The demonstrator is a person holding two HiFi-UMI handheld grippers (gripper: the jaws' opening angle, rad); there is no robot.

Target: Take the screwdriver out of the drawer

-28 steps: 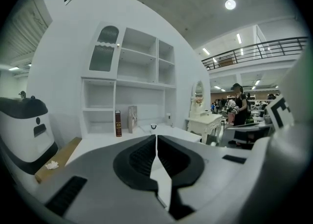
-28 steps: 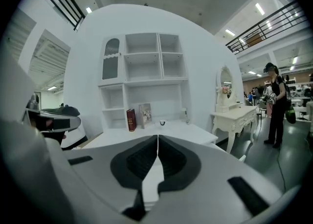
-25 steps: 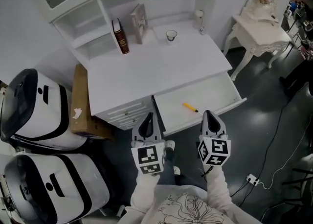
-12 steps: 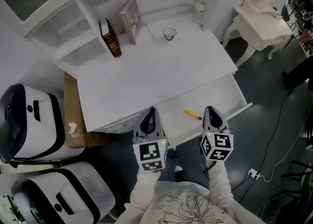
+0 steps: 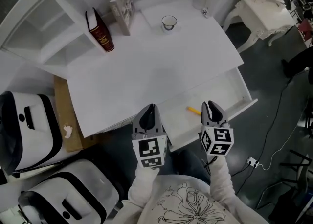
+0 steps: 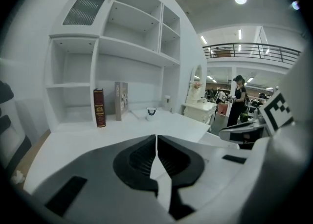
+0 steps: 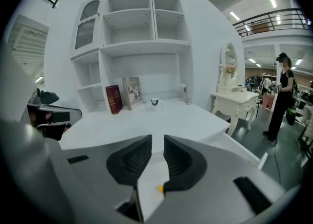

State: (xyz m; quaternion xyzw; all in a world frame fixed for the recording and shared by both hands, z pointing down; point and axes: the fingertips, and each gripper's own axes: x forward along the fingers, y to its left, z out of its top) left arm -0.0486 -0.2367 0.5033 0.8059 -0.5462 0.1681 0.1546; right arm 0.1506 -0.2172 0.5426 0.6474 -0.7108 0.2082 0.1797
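Observation:
The yellow-handled screwdriver (image 5: 193, 110) lies in the open white drawer (image 5: 243, 100) under the desk's right side. In the right gripper view only a bit of its yellow (image 7: 160, 188) shows, low between the jaws. My right gripper (image 5: 210, 104) hangs over the drawer's front edge, just right of the screwdriver. Its jaws (image 7: 157, 142) are opening, with nothing between them. My left gripper (image 5: 150, 106) is at the desk's front edge, left of the drawer. Its jaws (image 6: 156, 140) stand together, empty.
On the white desk top (image 5: 161, 66) stand a red book (image 5: 99, 31), a pale book (image 5: 122, 8) and a small cup (image 5: 169, 22). A cardboard box (image 5: 61, 120) and white machines (image 5: 24, 130) are at the left. A white dressing table (image 5: 266, 17) stands right.
Both grippers have moved forward and down toward the desk. The right one now reaches the drawer's front beside the screwdriver. The view has shifted closer over the desk.

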